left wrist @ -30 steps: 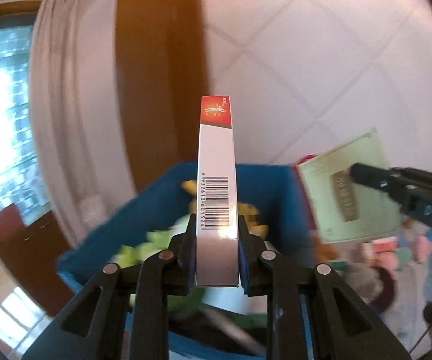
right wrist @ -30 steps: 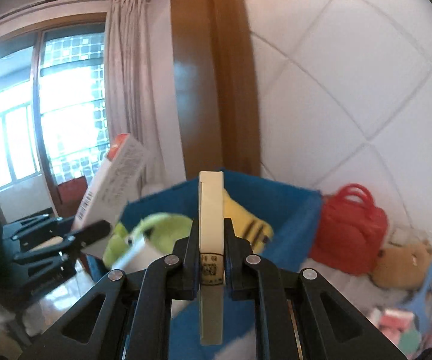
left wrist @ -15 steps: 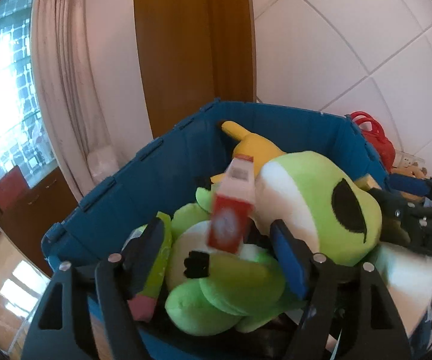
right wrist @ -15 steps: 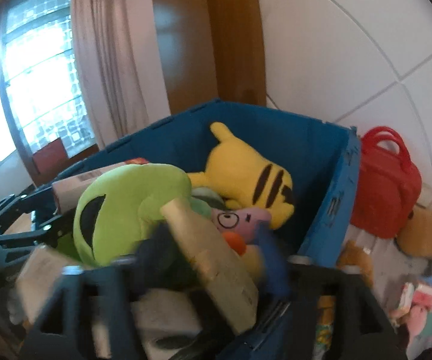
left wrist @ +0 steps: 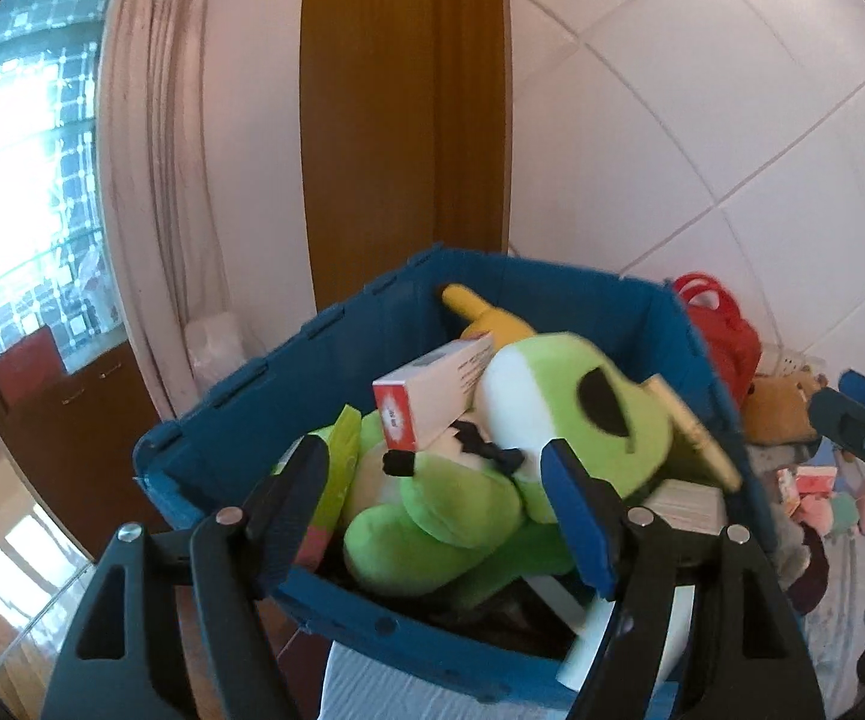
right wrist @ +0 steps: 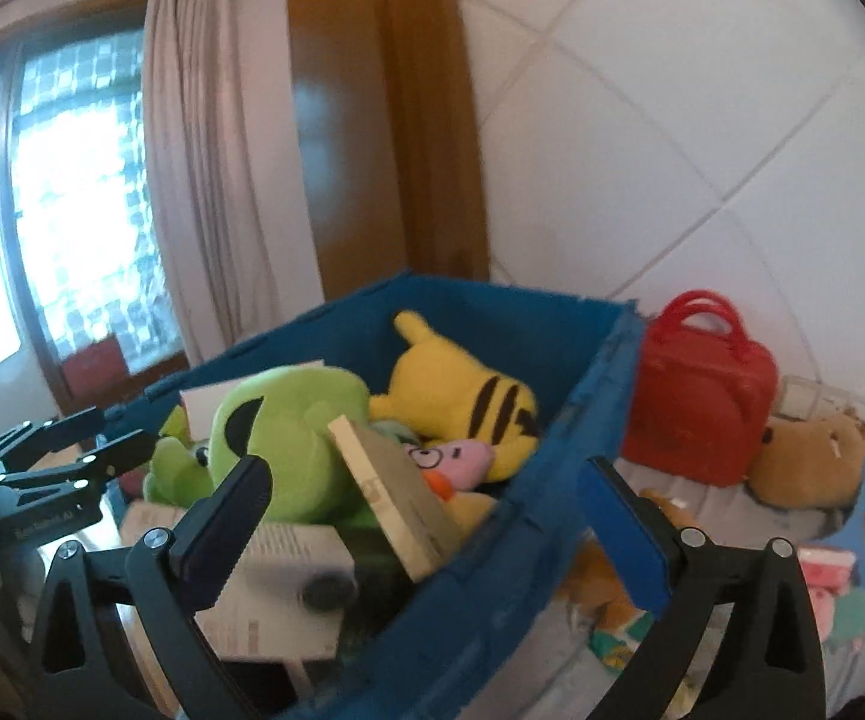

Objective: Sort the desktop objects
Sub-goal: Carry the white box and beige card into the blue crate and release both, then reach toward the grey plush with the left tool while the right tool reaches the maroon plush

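The left hand-held gripper (left wrist: 435, 477) hangs over the near edge of the blue bin (left wrist: 240, 396) with its jaws spread wide and nothing between them. Just beyond its fingertips a red-and-white box (left wrist: 432, 387) lies tilted on the green plush (left wrist: 558, 414), resting against the toy's white face, inside the bin. The right hand-held gripper (right wrist: 426, 495) is likewise wide and empty, its left finger over the bin's contents and its right finger outside the bin's wall. Between its fingers a thin beige book (right wrist: 399, 495) leans at a slant against the green plush, its lower edge down among the other things. Behind the book sit a yellow striped plush (right wrist: 462, 396) and a small pink toy (right wrist: 462, 459), and a white printed box (right wrist: 288, 576) lies at the near side. Outside the bin, to its right, a red bag (right wrist: 699, 390) stands by the tiled wall (right wrist: 672, 150) with a brown plush (right wrist: 810, 459) beside it.
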`<action>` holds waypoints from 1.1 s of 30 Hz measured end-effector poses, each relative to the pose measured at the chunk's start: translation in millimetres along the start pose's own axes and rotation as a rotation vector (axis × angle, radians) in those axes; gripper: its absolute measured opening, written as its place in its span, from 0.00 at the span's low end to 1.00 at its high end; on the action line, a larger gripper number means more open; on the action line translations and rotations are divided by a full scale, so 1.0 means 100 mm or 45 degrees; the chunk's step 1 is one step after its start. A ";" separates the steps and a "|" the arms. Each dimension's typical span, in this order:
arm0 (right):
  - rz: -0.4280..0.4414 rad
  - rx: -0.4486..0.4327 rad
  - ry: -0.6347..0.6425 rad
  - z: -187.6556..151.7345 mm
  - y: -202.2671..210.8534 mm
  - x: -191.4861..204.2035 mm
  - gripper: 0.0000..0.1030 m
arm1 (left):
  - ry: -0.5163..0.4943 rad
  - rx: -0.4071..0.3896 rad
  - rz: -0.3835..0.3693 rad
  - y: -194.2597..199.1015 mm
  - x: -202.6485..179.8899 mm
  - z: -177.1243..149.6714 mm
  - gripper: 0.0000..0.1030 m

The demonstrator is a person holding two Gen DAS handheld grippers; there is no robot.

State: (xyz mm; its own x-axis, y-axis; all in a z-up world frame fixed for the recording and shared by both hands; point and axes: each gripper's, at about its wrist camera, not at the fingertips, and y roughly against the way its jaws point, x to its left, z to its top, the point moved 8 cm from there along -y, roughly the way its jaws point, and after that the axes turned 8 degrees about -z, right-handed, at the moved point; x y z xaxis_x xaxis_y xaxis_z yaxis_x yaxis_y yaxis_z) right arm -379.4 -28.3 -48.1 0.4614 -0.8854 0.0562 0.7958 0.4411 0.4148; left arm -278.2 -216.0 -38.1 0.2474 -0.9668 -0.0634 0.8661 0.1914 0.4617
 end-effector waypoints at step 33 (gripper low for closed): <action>-0.309 0.227 -0.337 -1.98 2.11 -3.44 1.00 | -0.147 0.345 -0.432 -0.13 -3.59 -1.74 0.71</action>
State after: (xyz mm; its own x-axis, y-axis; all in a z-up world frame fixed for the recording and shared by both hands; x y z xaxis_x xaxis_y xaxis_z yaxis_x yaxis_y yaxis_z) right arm -293.2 398.5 -159.7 0.1334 -0.9781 0.1595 0.7781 0.2031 0.5944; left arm -303.1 158.0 -175.5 -0.0948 -0.9827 -0.1593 0.7408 -0.1765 0.6481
